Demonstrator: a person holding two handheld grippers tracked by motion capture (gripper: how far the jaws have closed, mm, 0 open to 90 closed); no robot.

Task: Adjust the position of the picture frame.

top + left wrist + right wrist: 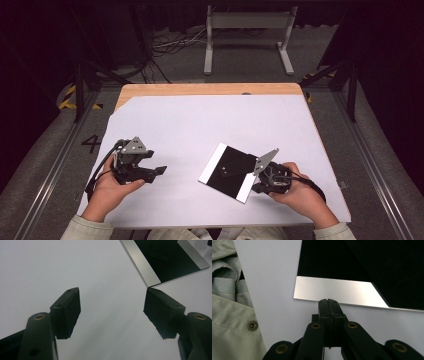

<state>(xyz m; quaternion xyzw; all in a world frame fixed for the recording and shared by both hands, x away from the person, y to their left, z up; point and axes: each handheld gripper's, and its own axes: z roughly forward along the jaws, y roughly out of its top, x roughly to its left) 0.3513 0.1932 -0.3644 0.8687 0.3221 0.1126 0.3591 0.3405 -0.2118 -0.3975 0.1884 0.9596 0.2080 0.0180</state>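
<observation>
- Left gripper: held low over the white table cover at the left, jaws spread wide with nothing between them. In the left gripper view its pads are matte black blocks with a finely grained face, hanging above bare white surface.
- Plate: a flat, thin rectangular panel lying on the cover just right of centre, turned at an angle. Glossy black middle that mirrors like glass; brushed silver strip along each short end.
- Right gripper: jaws pressed together on nothing, closed tips at the edge of the near silver strip; whether they touch it cannot be told.
- Risk: shut tips pushing on so thin an edge would likely ride up over it and scratch the glossy face.
- Risk: the smooth cover probably gives little friction, so a nudge may spin or slide the plate away instead of lifting it.
- Risk: left gripper stands well apart and could not steady the far edge.
</observation>
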